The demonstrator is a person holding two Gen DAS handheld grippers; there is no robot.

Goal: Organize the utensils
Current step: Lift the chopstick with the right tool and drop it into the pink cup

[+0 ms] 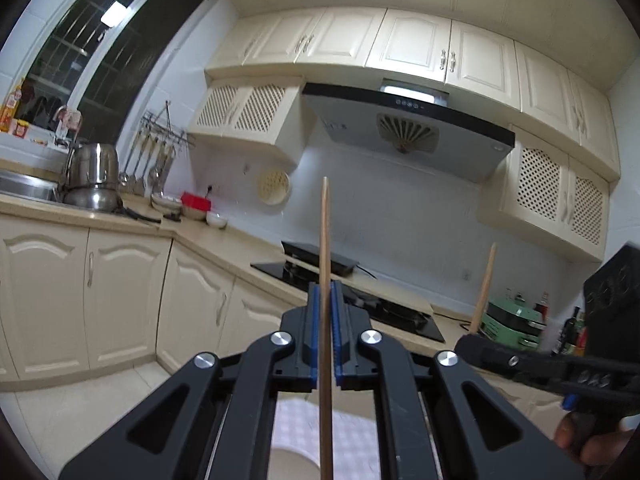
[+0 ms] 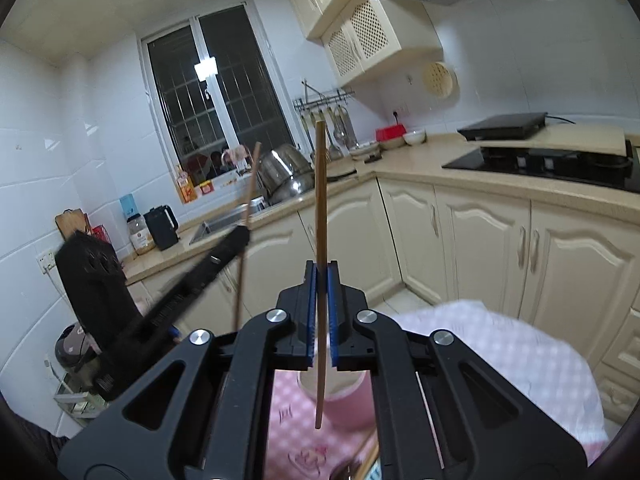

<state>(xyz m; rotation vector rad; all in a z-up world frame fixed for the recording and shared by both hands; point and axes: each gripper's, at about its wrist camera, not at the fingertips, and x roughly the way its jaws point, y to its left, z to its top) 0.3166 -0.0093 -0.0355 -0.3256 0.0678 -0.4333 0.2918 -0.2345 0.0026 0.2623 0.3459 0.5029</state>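
Left gripper [image 1: 325, 300] clamped on wooden chopstick [image 1: 325, 232], right gripper [image 2: 321, 280] clamped on second chopstick [image 2: 320, 200] above pink cup [image 2: 344, 400], no legible writing

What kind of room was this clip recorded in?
A home kitchen, almost certainly. A range hood hangs over a black cooktop, cream cabinets line the walls, and steel pots sit beside a sink under the window.
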